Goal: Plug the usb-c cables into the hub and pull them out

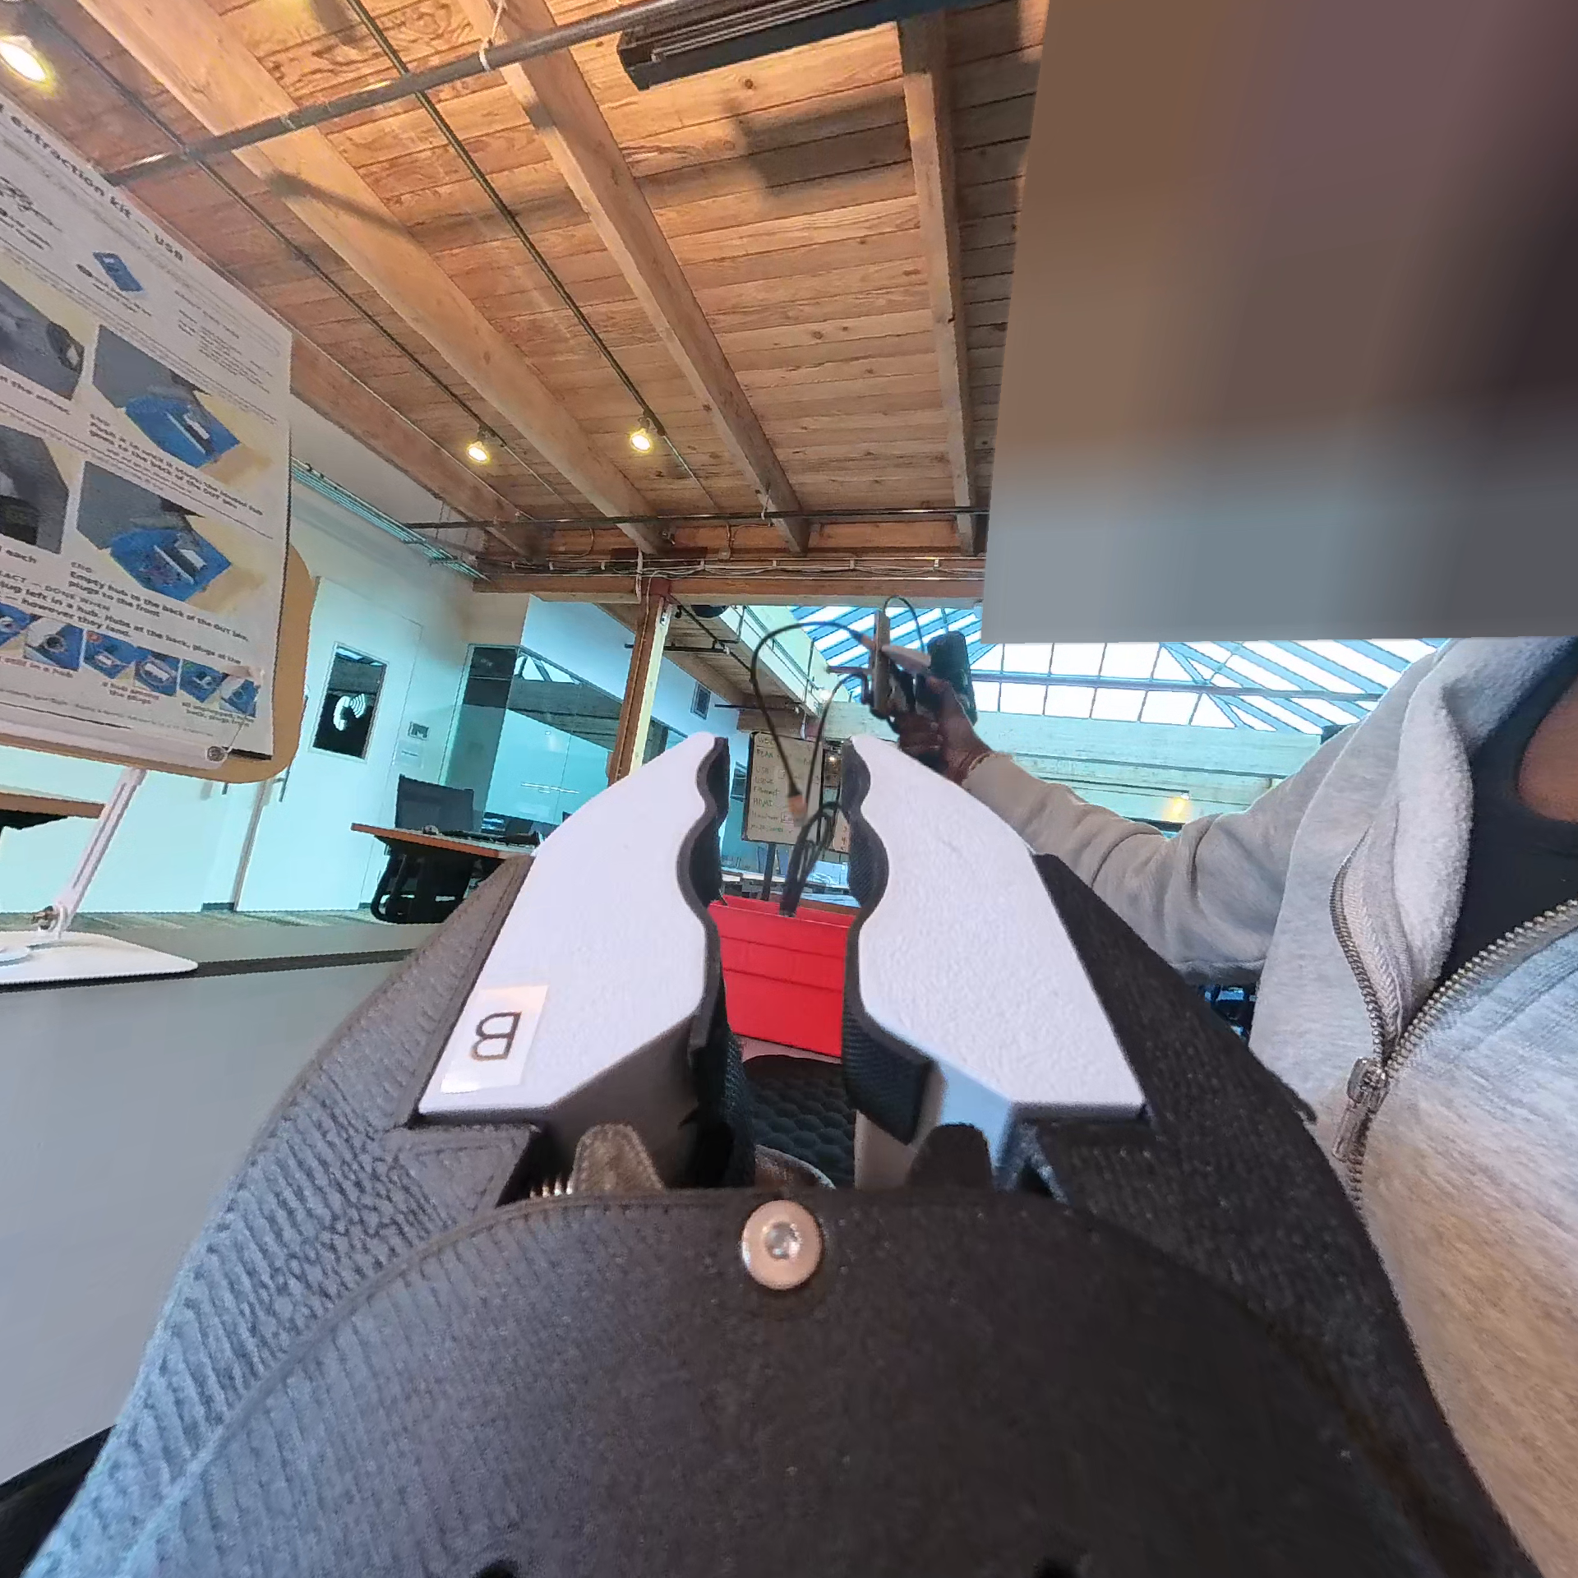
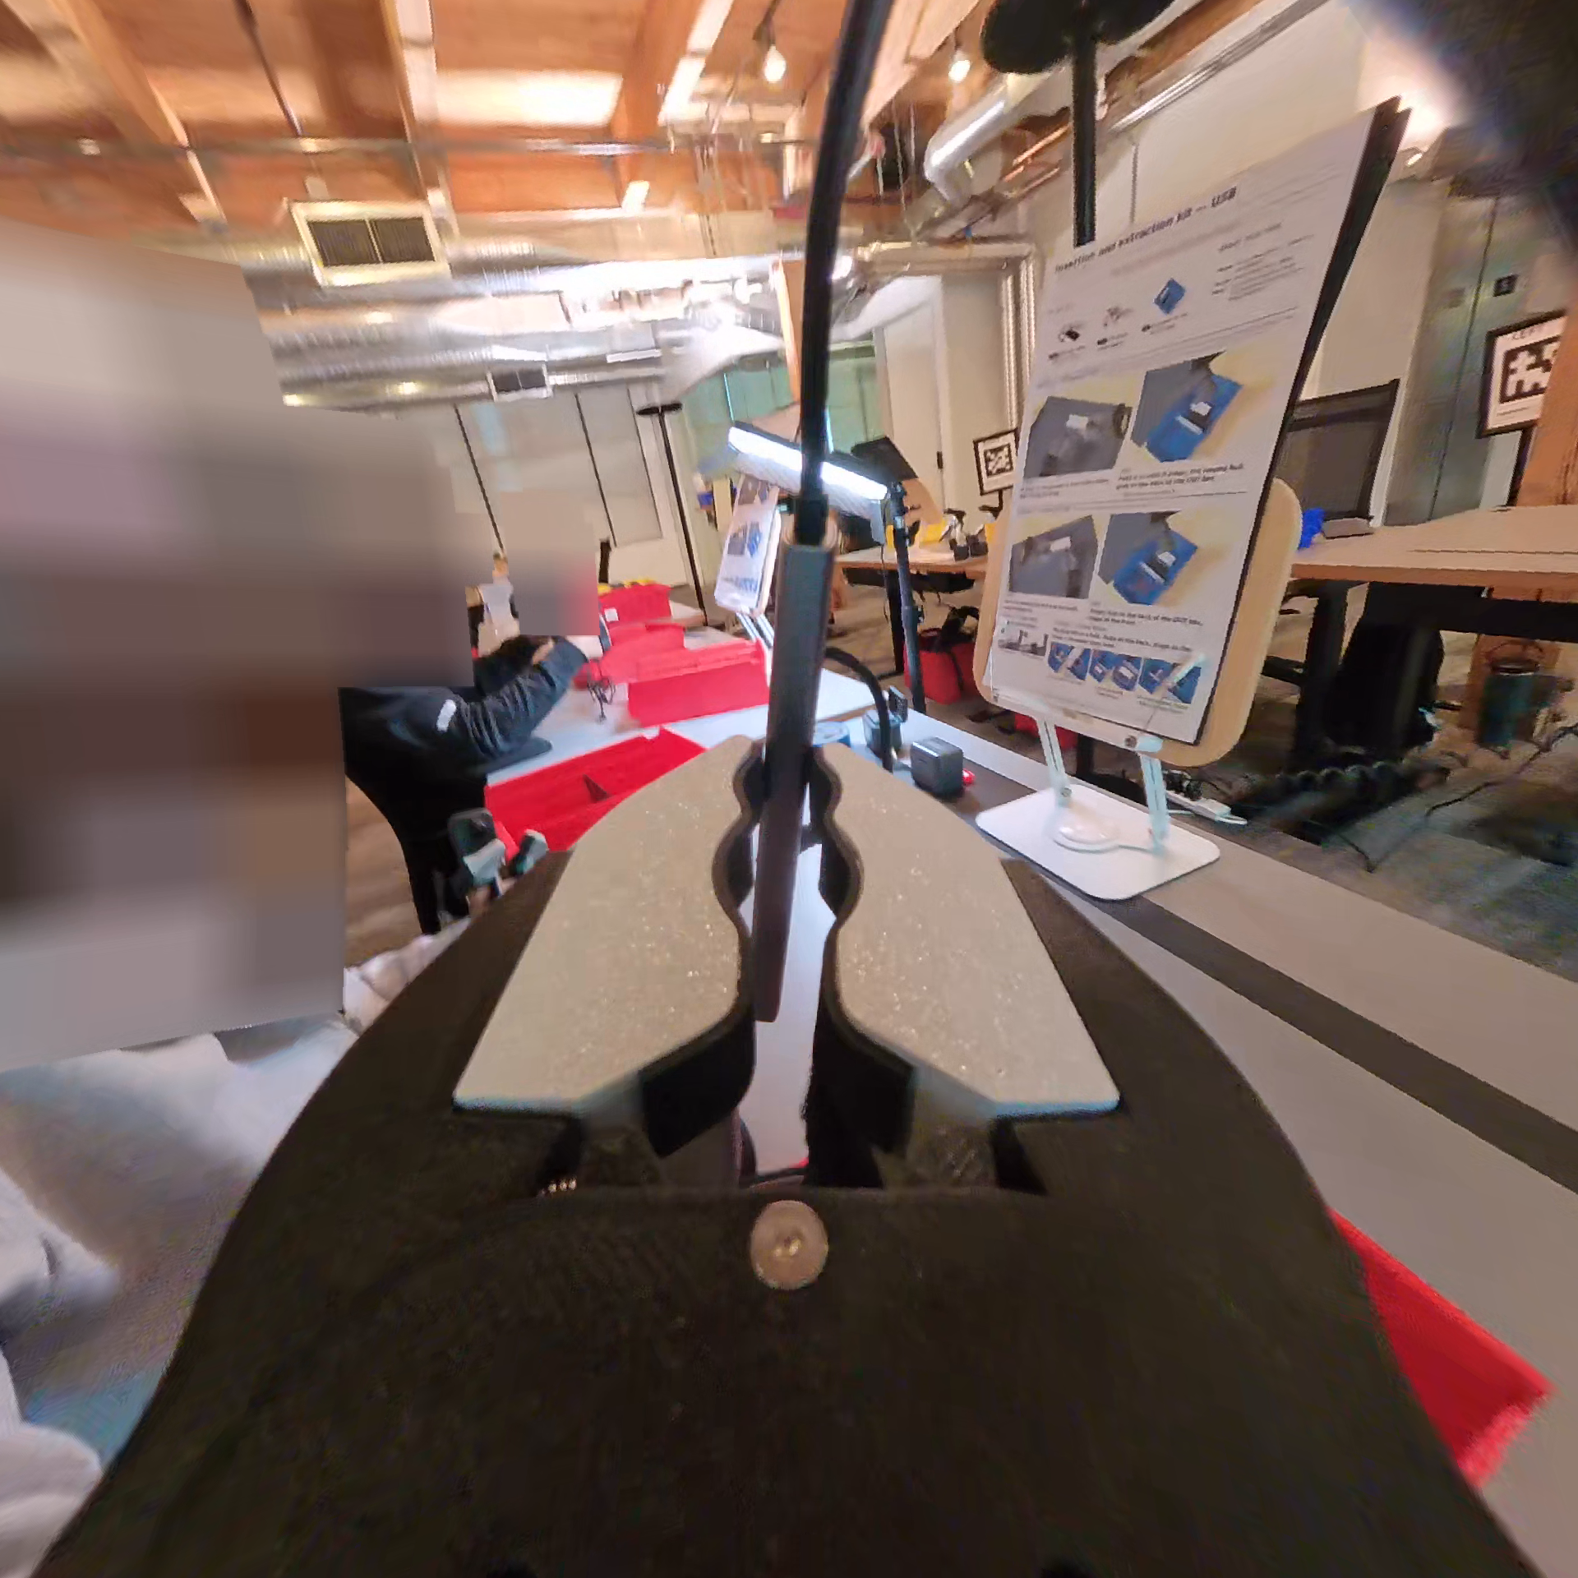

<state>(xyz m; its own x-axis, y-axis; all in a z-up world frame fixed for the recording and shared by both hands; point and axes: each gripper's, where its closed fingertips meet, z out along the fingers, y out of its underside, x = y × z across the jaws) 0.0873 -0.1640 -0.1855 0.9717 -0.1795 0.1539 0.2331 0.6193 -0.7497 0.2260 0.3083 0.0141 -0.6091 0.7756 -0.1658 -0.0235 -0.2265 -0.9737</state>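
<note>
The hub (image 2: 790,768), a slim grey bar, stands upright, clamped between the fingers of the right gripper (image 2: 784,773), raised above the grey table (image 2: 1332,1067). A black cable (image 2: 832,256) leaves its top end and runs up out of view. In the left wrist view the hub (image 1: 879,675) shows far off, held high, cables (image 1: 773,683) dangling over a red bin (image 1: 781,973). The left gripper (image 1: 786,760) is near, its fingers apart and holding nothing. An instruction sheet (image 2: 1170,478) on a white stand is to the right.
</note>
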